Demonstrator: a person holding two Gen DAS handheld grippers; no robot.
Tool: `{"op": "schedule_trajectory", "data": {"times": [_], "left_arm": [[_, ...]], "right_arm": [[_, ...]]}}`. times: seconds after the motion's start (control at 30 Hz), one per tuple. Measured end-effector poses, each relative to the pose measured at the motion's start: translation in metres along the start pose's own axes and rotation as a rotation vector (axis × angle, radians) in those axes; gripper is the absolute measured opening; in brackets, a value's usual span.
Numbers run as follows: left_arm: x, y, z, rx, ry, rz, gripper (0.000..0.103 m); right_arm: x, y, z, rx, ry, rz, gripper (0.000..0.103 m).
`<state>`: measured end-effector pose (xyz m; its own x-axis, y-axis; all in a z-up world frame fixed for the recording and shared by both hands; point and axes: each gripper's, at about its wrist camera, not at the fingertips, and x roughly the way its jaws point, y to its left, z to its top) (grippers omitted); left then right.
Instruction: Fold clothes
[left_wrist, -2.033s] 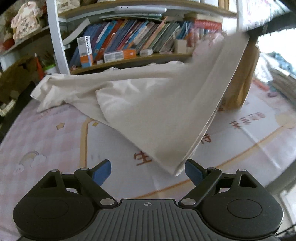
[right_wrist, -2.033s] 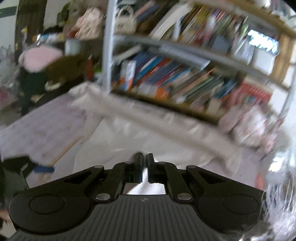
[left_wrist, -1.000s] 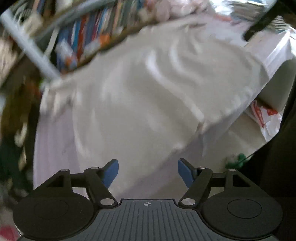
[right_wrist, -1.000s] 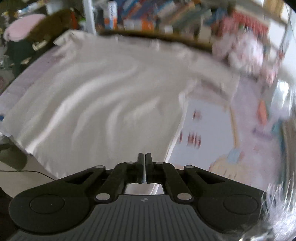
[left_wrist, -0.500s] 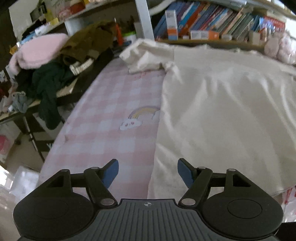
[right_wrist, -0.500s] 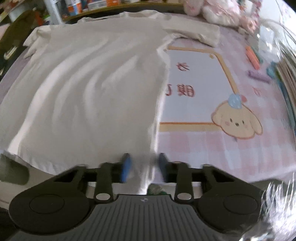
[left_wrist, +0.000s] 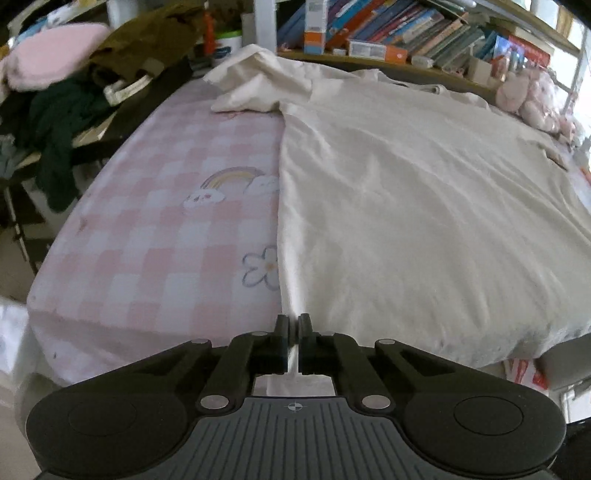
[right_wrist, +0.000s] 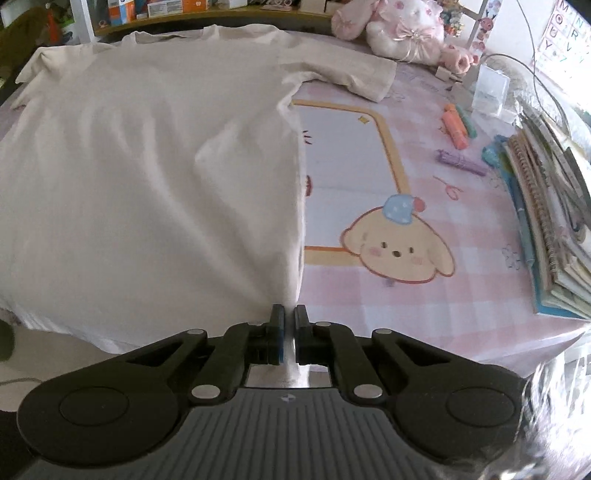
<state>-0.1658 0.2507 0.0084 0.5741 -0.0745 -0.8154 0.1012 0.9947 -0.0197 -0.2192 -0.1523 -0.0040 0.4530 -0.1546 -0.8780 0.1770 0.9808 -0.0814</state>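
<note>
A cream T-shirt (left_wrist: 406, 192) lies spread flat on a pink checked table cover (left_wrist: 177, 229), its hem at the near edge. My left gripper (left_wrist: 293, 332) is shut on the shirt's near left hem corner. In the right wrist view the same shirt (right_wrist: 147, 166) fills the left half, one sleeve (right_wrist: 354, 74) lying out to the far right. My right gripper (right_wrist: 289, 325) is shut on the near right hem corner.
A bookshelf (left_wrist: 388, 33) runs along the back. Piled clothes (left_wrist: 74, 81) sit left of the table. Plush toys (right_wrist: 399, 29), crayons (right_wrist: 458, 125), a clear box (right_wrist: 491, 88) and stacked notebooks (right_wrist: 554, 206) lie on the right side.
The shirt, held up in the air before, now lies spread flat. Both grippers were open half a second ago and have shut on the two near hem corners.
</note>
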Motion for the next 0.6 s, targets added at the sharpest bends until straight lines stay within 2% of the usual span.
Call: {"op": "schedule_trajectory", "data": {"times": [0.2,0.27,0.3,0.4,0.43,0.53,0.6], "left_arm": [[-0.002,0.009,-0.001,0.001,0.028,-0.004,0.001],[-0.004,0.01,-0.001,0.007,0.035,-0.033,0.003],[-0.006,0.01,-0.002,0.016,0.028,-0.036,0.009],[-0.017,0.009,0.004,0.058,-0.022,-0.022,0.012],[-0.021,0.009,0.008,0.07,-0.044,-0.007,0.014],[-0.032,0.006,0.026,0.089,-0.129,0.022,0.037],[-0.037,0.001,0.041,0.095,-0.184,0.003,0.055]], "right_arm": [[0.003,0.001,-0.003,-0.023,0.011,-0.014,0.005],[0.002,-0.001,-0.003,-0.013,0.016,-0.013,0.005],[0.002,-0.003,-0.004,-0.008,0.018,-0.013,0.006],[-0.003,-0.005,-0.002,0.005,0.013,-0.018,0.009],[-0.006,-0.006,-0.001,0.012,0.003,-0.014,0.016],[-0.017,-0.006,0.007,0.021,-0.042,0.0,0.031],[-0.024,-0.003,0.016,0.012,-0.078,0.008,0.034]]}}
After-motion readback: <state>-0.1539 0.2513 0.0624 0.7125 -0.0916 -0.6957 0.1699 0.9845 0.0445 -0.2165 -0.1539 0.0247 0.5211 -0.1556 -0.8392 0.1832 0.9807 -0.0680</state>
